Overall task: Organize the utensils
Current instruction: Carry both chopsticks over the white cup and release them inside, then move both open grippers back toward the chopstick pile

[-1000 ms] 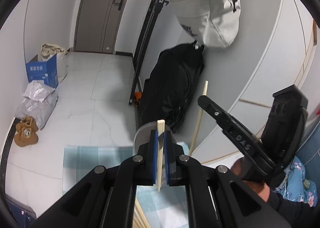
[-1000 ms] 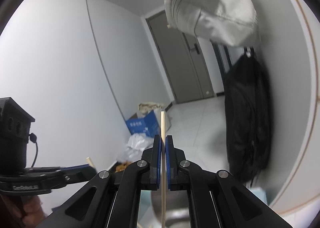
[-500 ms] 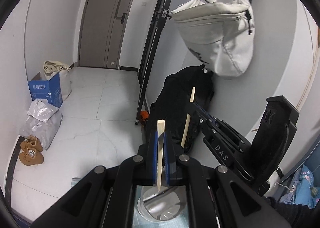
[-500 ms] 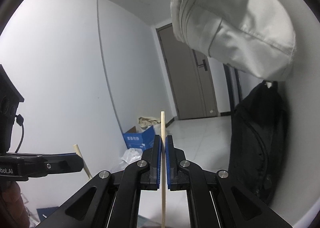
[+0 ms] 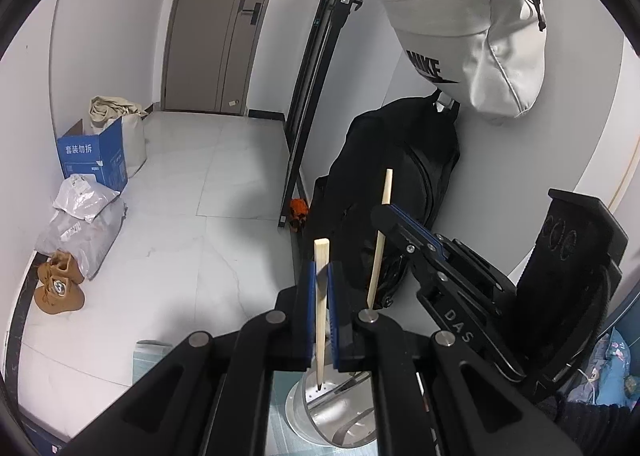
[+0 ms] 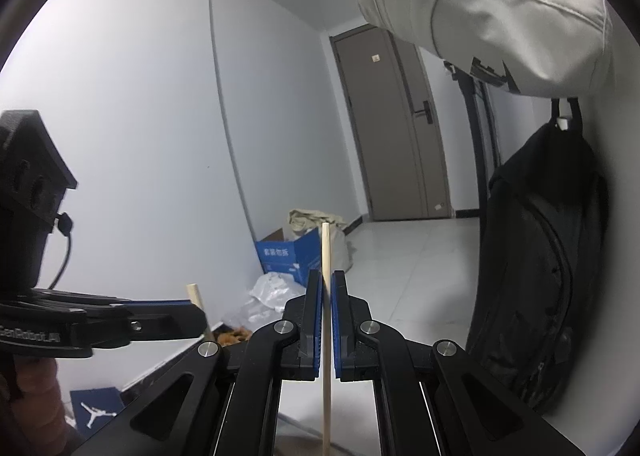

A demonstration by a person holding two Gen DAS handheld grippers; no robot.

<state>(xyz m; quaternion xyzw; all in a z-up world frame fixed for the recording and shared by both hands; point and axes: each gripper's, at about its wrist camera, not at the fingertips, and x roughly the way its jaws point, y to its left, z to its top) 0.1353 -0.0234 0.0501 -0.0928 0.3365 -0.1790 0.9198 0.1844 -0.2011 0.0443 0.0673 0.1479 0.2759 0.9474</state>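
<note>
1. The black left gripper with blue pads (image 5: 319, 276) is clamped on a pale, square-ended wooden chopstick (image 5: 321, 296), which is held upright between the pads.
2. The pointed lower end of this chopstick is seen touching, or just above, the perforated bottom of a round stainless-steel utensil holder (image 5: 340, 416) directly below the fingers.
3. The holder is stood on a light blue checked cloth (image 5: 160, 360).
4. The black right gripper with blue pads (image 6: 327, 288) is closed on a thin, round, light wooden chopstick (image 6: 326, 296), which is held upright and passes down between the fingers.
5. In the left wrist view, the right gripper (image 5: 384, 214) is seen just to the right, its chopstick (image 5: 380, 240) tilted slightly.
6. Behind them, a black backpack (image 5: 400, 184) is hung against the white wall, with a light grey Nike bag (image 5: 472, 36) above it.
7. A blue cardboard box (image 5: 92, 160) and brown slippers (image 5: 56, 288) are seen on the white tiled floor (image 5: 224, 192).
</note>
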